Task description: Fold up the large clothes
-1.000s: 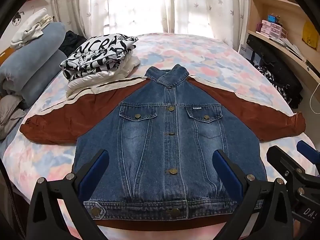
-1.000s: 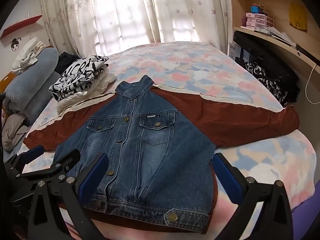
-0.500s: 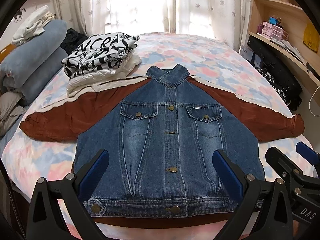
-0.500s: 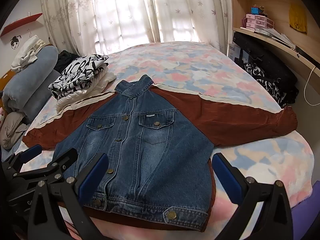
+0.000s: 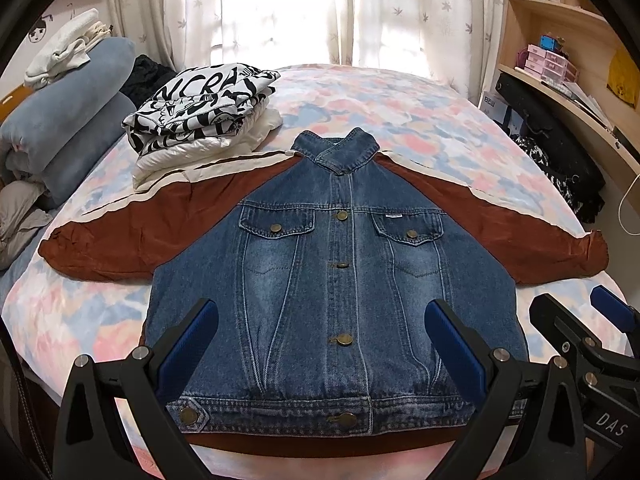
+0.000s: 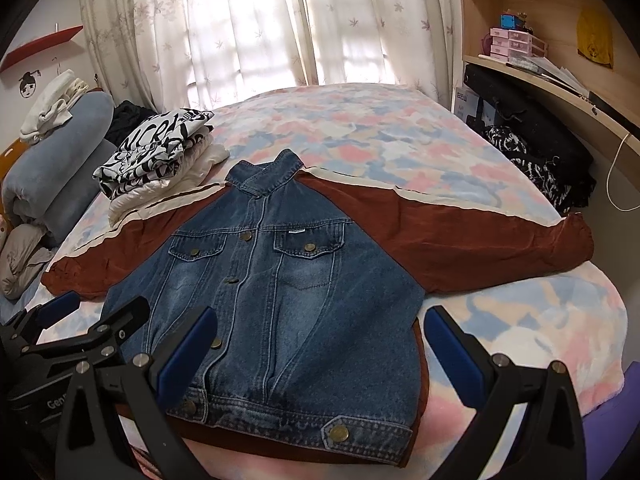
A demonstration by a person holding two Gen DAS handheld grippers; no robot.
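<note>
Both tongs, left (image 5: 320, 344) and right (image 6: 320, 344), hang wide open over the hem, gripping nothing. Underneath, the quilted floral bed (image 5: 420, 120) holds a jacket (image 5: 336, 288) spread flat, buttoned stiff denim with soft rust sleeves. Folded clothes (image 5: 200, 116) cover its far sleeve edge; brass buttons (image 5: 344, 339) shine.

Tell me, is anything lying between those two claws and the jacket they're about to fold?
Nothing visible does. The jacket lies flat on the bed, and the open left gripper and right gripper hover at its hem. The folded clothes sit beside its far sleeve.
</note>
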